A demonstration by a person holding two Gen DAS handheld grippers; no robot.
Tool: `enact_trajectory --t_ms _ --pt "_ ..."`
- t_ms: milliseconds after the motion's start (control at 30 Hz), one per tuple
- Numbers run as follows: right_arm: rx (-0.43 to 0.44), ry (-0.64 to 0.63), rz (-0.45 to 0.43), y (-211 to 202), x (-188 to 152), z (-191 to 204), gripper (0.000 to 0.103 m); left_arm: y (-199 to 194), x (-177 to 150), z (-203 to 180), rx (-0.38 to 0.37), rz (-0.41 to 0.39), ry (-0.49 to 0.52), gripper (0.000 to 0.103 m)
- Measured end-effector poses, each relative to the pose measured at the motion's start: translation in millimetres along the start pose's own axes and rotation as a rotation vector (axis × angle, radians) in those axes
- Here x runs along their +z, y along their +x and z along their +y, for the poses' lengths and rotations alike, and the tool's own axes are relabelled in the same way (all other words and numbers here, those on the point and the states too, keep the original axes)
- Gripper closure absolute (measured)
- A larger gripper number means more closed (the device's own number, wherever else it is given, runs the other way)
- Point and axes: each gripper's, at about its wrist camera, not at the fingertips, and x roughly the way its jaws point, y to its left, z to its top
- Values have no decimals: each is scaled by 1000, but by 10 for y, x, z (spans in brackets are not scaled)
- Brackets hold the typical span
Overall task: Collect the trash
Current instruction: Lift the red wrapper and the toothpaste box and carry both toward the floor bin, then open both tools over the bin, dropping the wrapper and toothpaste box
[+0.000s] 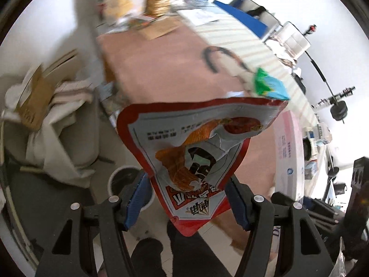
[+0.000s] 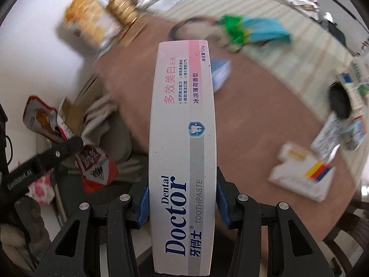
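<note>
While both tools carry trash above the table (image 1: 175,69), keep each grip firm.
Left tool (image 1: 188,196) pinches the wrapper (image 1: 196,138); right tool (image 2: 182,204) clamps the box (image 2: 182,124).

The toothpaste box (image 2: 182,143) sits between the right gripper's (image 2: 182,204) fingers, above the table (image 2: 253,120). The snack bag (image 2: 69,143) hangs left of it.

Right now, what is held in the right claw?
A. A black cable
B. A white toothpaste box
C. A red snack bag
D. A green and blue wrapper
B: in the right wrist view the right claw is shut on the white toothpaste box, its blue pads pressing both long sides; the red snack bag is in the left claw instead.
</note>
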Motion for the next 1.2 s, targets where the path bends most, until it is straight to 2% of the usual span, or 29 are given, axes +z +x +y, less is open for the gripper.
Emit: enact_trajectory --t_ms 133,267,367,467,533,700,733,767,800,833,867,900,967,1000,1200 --pt "13 -44 62 475 -407 428 53 197 -256 609 16 39 -53 41" --pt "21 -92 158 1185 -792 760 53 723 -535 1225 39 123 -119 41" --pt "-4 -167 207 1851 -1044 965 53 1267 -738 1651 47 192 -171 41" --pt "-28 -198 252 2484 -1165 964 53 1926 -934 2024 56 258 -226 41" --pt "-50 -204 299 3071 -1257 899 53 2416 -1060 2264 54 305 -271 41" --pt "-48 -194 447 4266 -1396 661 53 3489 -1290 2611 -24 418 -351 40" --pt "-47 -195 465 4395 -1408 650 52 3674 -1338 2664 -29 439 -365 40" --pt "-49 -200 502 4642 -1443 616 52 3817 -1383 2716 -31 450 -374 36" --pt "-48 -196 519 4790 -1469 585 51 3936 -1430 2766 -30 456 -382 28" --pt "-49 -195 530 4889 -1467 572 51 4005 -1457 2810 -35 468 -392 14" --pt "-50 -193 547 5036 -1486 549 45 4073 -1495 2856 -19 472 -390 8" --pt "-47 -189 555 5108 -1458 516 31 4105 -1512 2899 -7 470 -387 4" --pt "-58 -188 554 5225 -1412 485 12 4138 -1573 2953 36 471 -377 4" --pt "-71 -193 541 5247 -1402 509 6 4134 -1589 2980 62 462 -369 4" --pt "-188 -197 448 5148 -1341 569 3 3896 -1729 3038 202 378 -298 3"
